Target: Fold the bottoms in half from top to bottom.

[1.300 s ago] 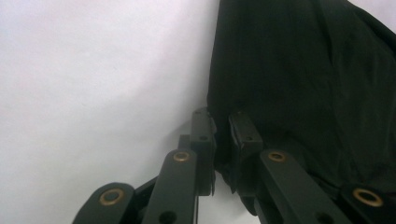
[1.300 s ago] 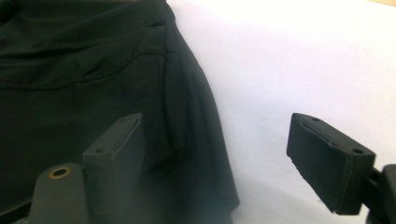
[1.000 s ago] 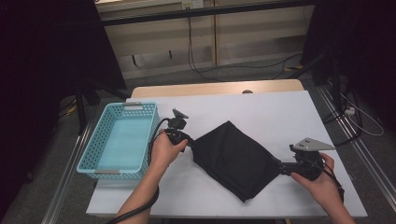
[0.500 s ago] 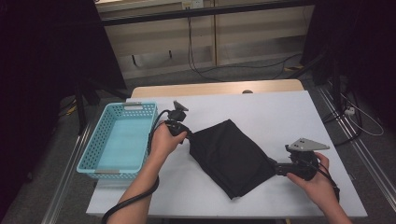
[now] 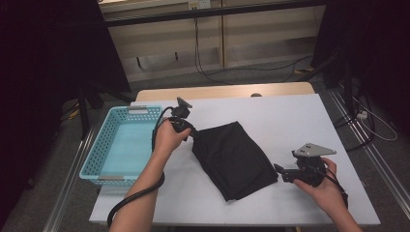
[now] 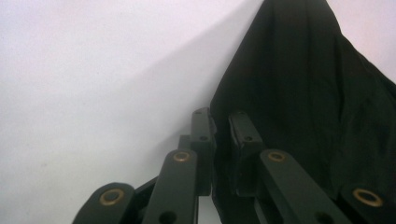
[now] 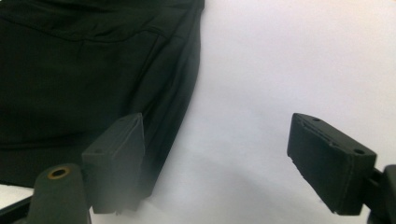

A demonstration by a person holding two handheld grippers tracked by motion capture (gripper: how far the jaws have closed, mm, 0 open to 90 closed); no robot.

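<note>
Left tool (image 5: 192,134) pinches black cloth's (image 5: 234,159) corner; right tool (image 5: 285,174) beside it.

I find no text, label, brand, number or sign that I can read anywhere, neither on the things before me nor on the surroundings.

A light blue plastic basket (image 5: 126,140) with a lattice wall sits at the left of the frame, hanging a bit over the left edge of the white table (image 5: 290,121). Behind the table, upper middle of the frame, black cables (image 5: 212,72) trail across the grey floor (image 5: 270,72) under a pale wall panel.
</note>
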